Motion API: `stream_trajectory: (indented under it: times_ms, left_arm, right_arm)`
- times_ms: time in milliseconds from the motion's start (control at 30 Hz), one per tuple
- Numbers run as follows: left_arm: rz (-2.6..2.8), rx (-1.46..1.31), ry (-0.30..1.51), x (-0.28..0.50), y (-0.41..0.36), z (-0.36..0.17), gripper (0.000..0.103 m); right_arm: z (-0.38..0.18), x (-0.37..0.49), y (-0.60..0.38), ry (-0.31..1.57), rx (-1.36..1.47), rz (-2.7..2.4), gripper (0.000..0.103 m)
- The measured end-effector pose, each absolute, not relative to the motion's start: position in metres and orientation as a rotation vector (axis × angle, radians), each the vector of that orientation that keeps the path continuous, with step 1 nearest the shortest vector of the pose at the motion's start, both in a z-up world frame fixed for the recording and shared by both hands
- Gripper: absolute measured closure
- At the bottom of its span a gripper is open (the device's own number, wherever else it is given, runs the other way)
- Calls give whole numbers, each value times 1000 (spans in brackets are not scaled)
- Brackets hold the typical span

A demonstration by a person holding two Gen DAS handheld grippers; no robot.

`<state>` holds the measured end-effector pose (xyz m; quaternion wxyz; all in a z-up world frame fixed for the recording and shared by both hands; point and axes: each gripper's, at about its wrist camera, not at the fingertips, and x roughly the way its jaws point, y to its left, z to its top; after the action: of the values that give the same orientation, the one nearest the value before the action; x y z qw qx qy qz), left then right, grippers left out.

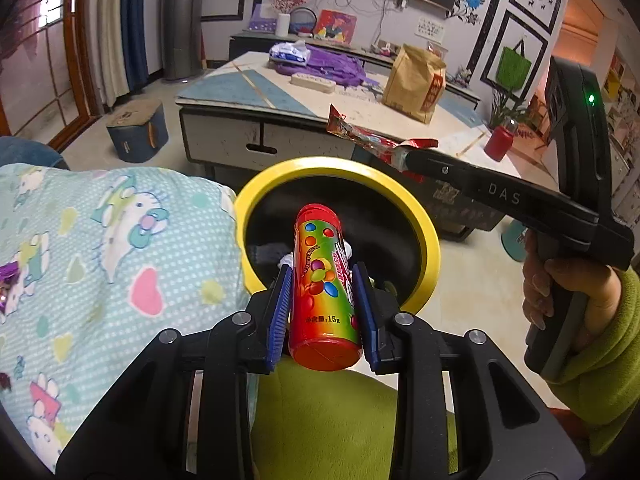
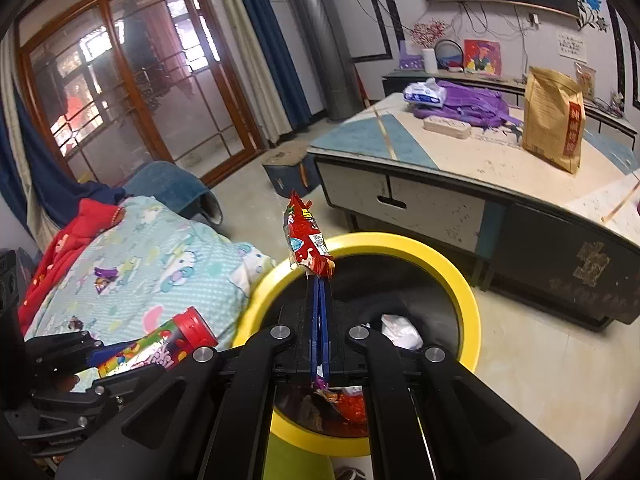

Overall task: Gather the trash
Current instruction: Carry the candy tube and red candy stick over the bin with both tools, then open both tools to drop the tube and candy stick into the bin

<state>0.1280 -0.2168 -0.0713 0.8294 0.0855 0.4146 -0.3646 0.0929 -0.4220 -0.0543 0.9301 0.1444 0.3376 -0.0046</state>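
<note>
From the left wrist, the left gripper [image 1: 323,280] pinches a candy tube [image 1: 325,292] at 6 o'clock over the yellow bin [image 1: 430,240], the right gripper [image 1: 404,158] at 2 o'clock. The right wrist alone shows the right gripper pressed tight on a red wrapper [image 2: 306,240] above the bin's 11 o'clock rim, crumpled paper [image 2: 398,330] inside.

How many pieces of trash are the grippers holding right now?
2: the candy tube is in the left gripper, and the red wrapper is in the right gripper, both over the yellow-rimmed bin.
</note>
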Motion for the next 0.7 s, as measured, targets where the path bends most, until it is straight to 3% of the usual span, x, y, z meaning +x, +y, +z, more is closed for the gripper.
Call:
stream_trajectory:
  times_ms: [700]
  left_arm:
    - [-762,207,1003,168,-257,-121,79]
  right_arm:
    - [-96,111,-448,818,362,-66,101]
